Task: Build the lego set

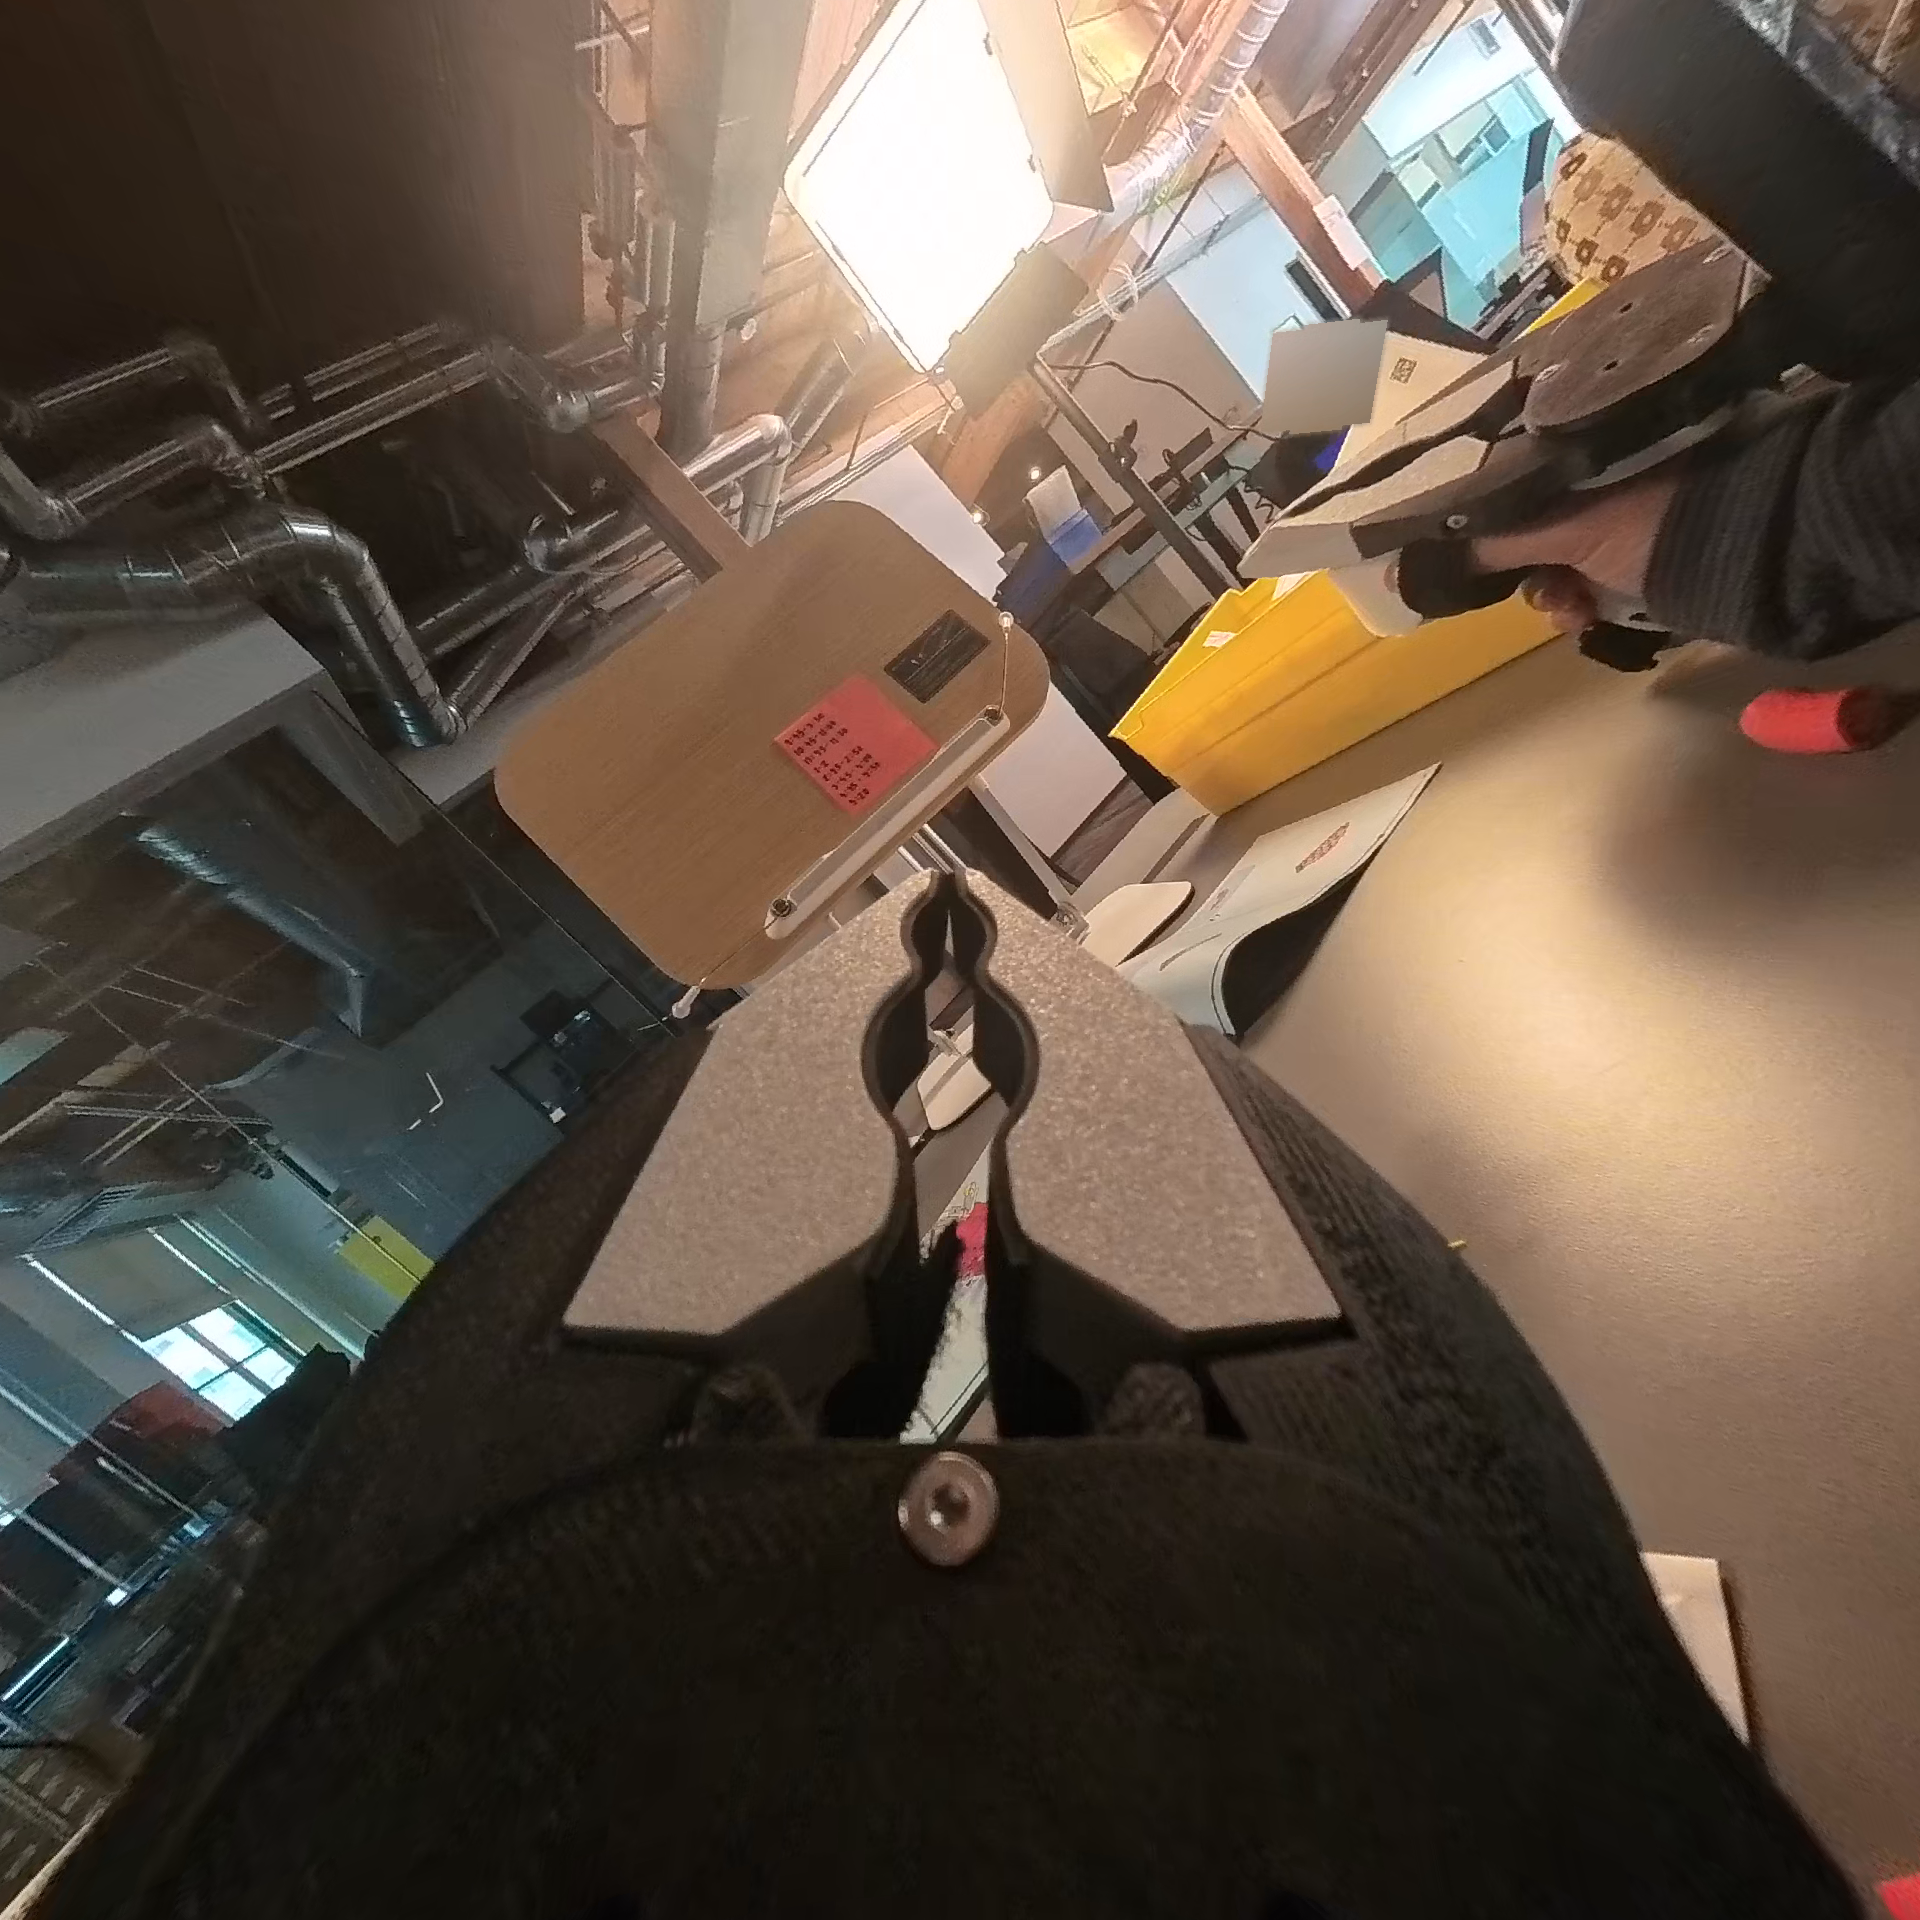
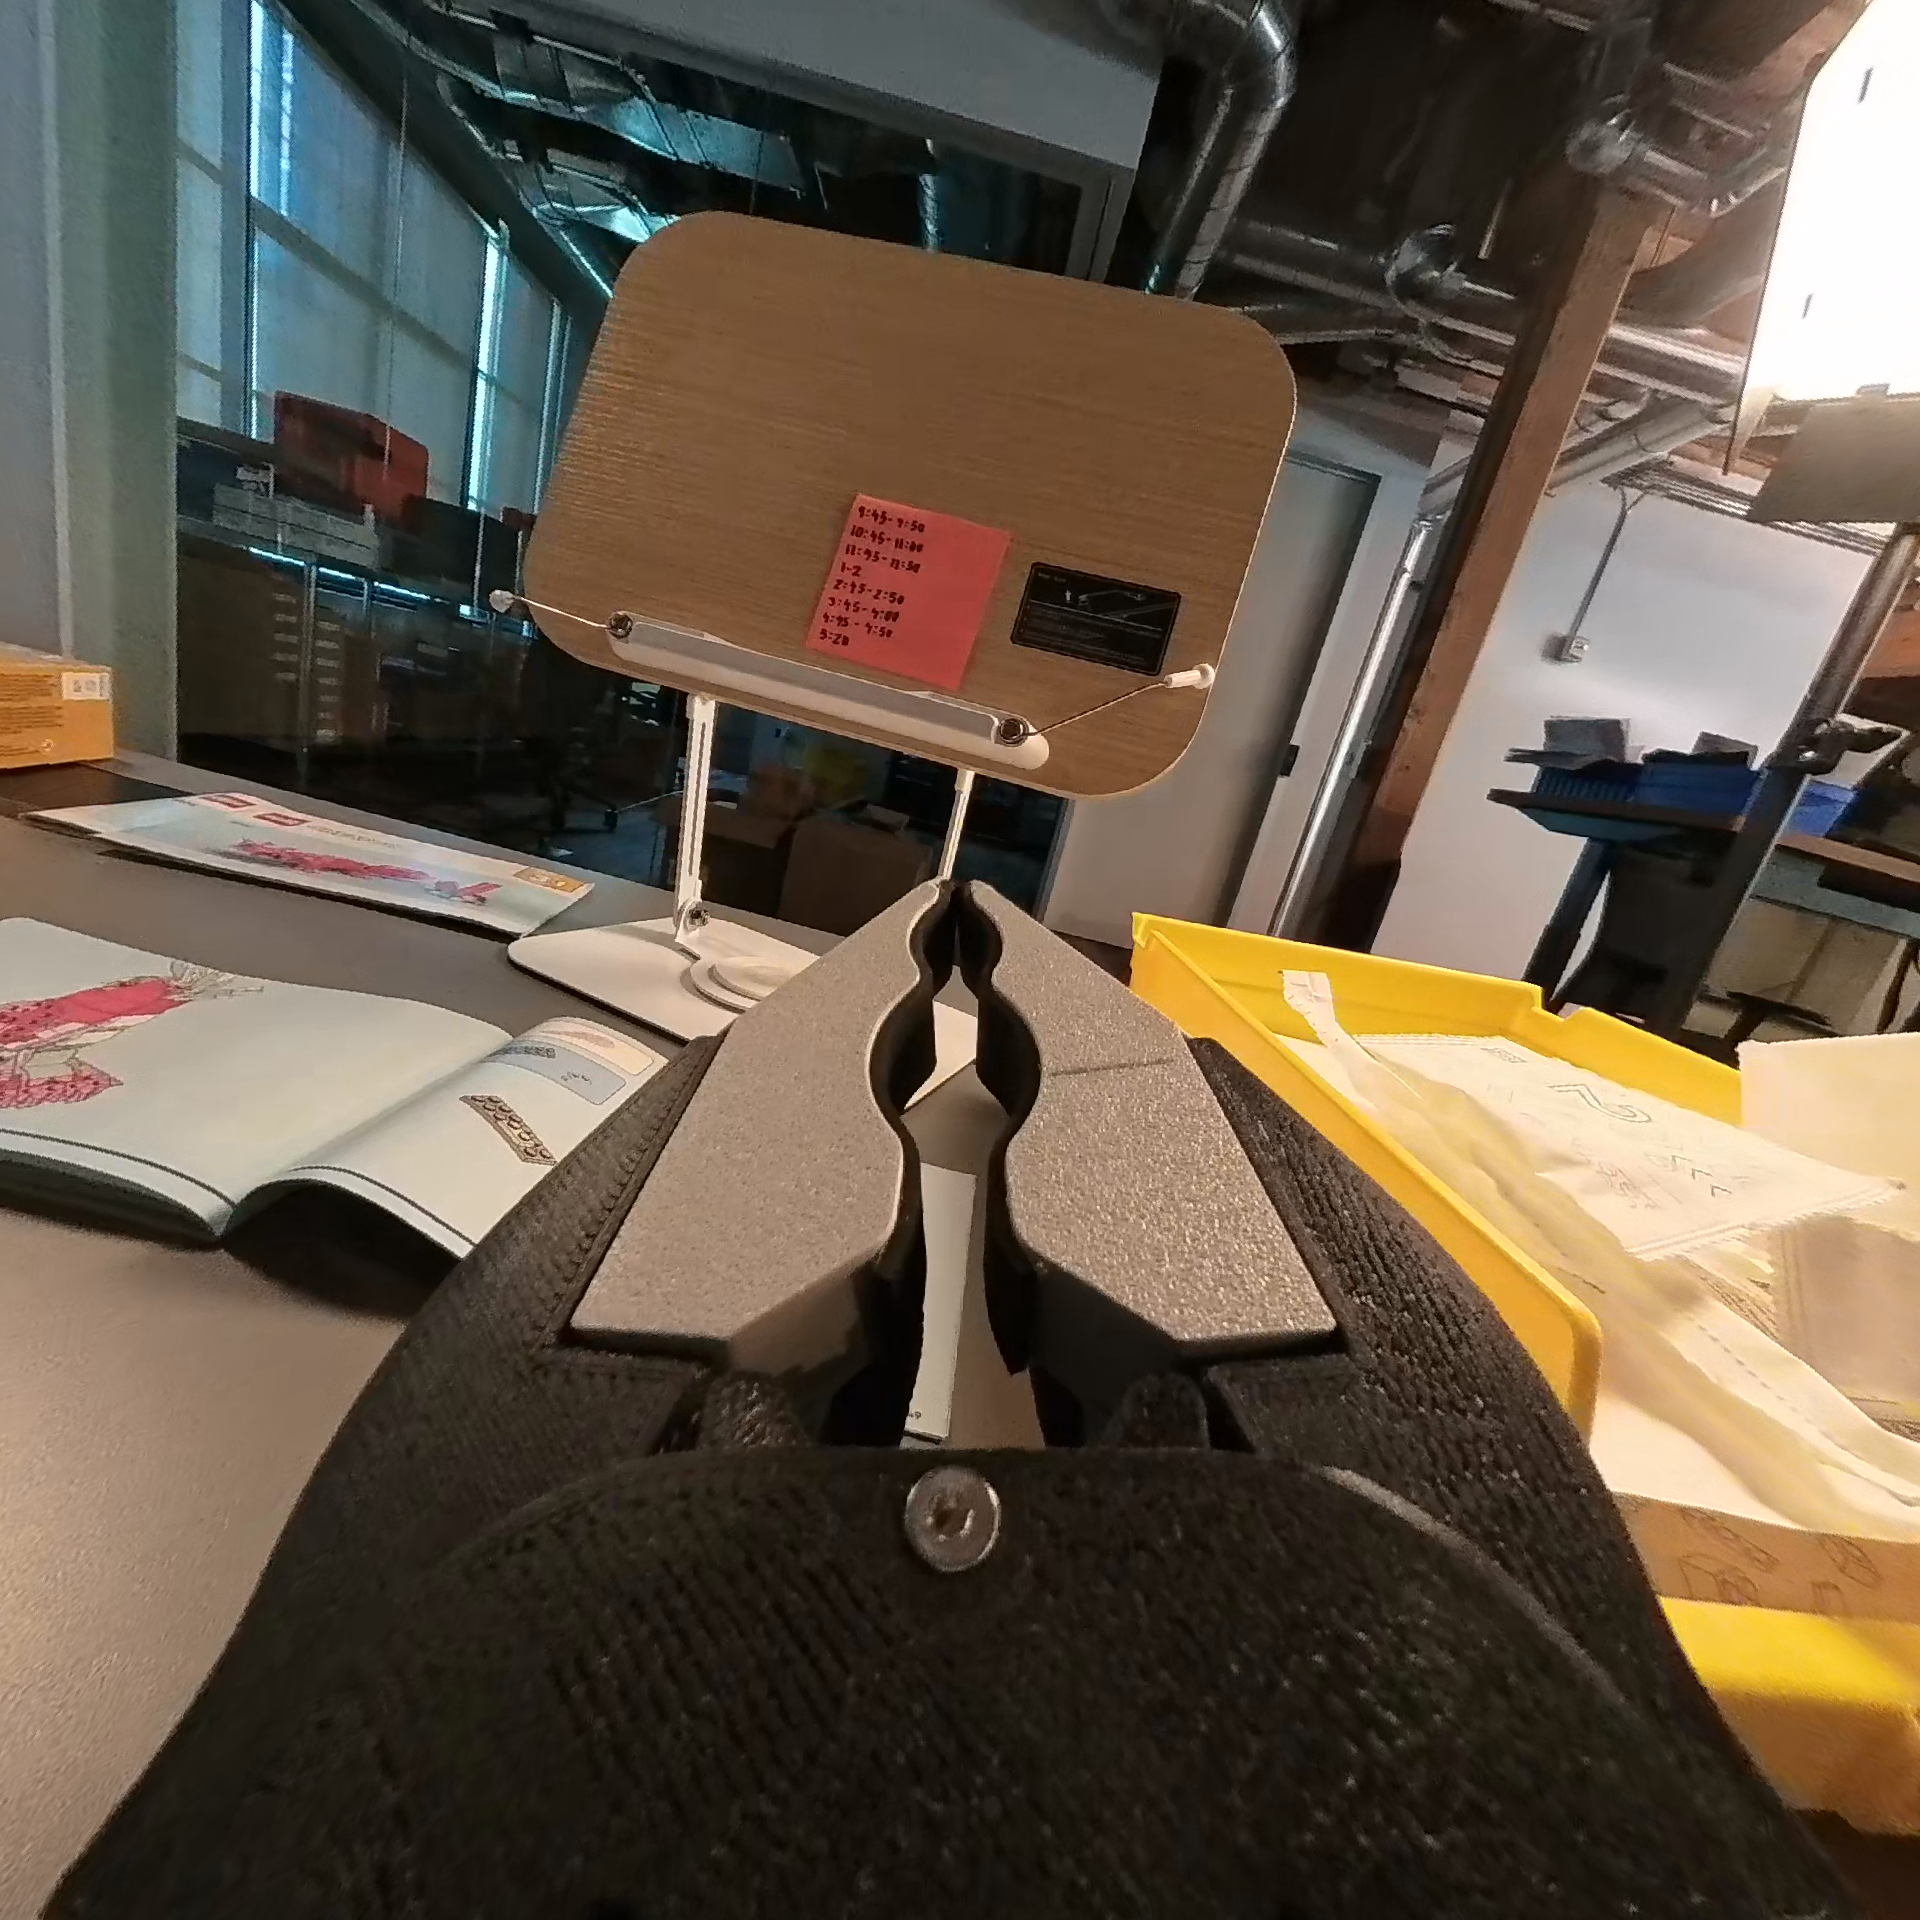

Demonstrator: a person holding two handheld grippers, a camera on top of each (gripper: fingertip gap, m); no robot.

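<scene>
My left gripper [image 1: 948, 883] is shut, its grey fingertips touch and nothing lies between them. It is tilted and points at a wooden book stand [image 1: 748, 748] that bears a pink note [image 1: 854, 743]. My right gripper [image 2: 954, 891] is also shut with nothing in it. It hovers above the table [image 2: 208, 1403] in front of the same stand [image 2: 894, 436], just before its white base [image 2: 623, 951]. The left wrist view shows the right gripper [image 1: 1262, 561] at the upper right, held by a hand [image 1: 1600, 540] above a yellow bin [image 1: 1299, 686].
An open booklet [image 2: 260, 1070] lies left of my right gripper, and a second booklet [image 2: 312, 852] lies behind it. The yellow bin [image 2: 1351, 966] on the right holds paper bags [image 2: 1558, 1143]. A yellow box [image 2: 52, 717] sits at the far left. An orange-red object [image 1: 1808, 722] lies near the hand. The grippers' ends are close to 25 cm from one another. Left tips and right tips are each some 20 cm from the orange-red object [image 1: 1808, 722].
</scene>
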